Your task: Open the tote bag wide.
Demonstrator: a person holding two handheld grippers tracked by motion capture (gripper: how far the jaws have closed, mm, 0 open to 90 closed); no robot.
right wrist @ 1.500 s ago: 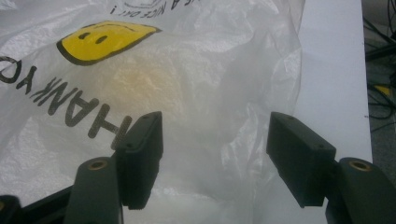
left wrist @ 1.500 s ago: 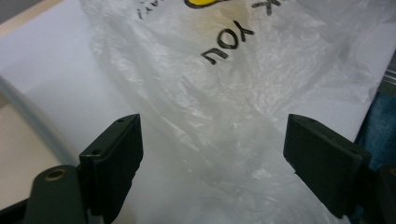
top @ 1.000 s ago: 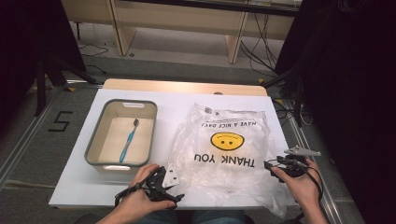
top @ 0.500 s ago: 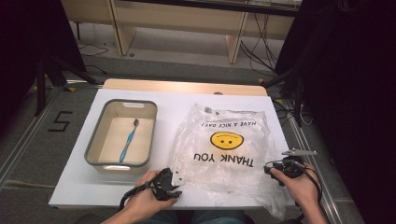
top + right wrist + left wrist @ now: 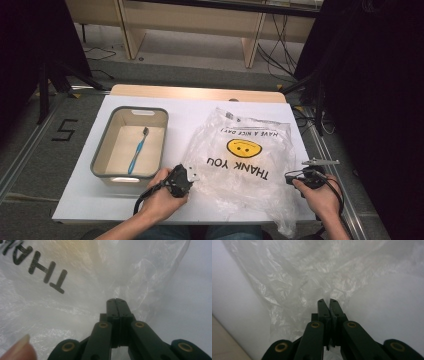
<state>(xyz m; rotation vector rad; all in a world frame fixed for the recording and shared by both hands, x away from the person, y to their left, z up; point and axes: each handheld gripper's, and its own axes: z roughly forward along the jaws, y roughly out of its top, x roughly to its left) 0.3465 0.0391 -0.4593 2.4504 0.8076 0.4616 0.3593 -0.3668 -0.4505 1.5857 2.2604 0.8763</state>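
Item: clear plastic bag [image 5: 250,165], flat along the desk's [image 5: 195,112] near right edge. Left gripper [image 5: 186,176] and right gripper [image 5: 290,178], jaws just closed, pinched its film at opposite sides, likely to spread its mouth. Beyond, near the left edge: grey bin [image 5: 102,152] holding a blue toothbrush [image 5: 137,150].

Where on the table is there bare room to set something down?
Bare patches: the strip between the bin and the bag, the far edge of the table behind both, and the near left corner. The right half is crowded by the bag.
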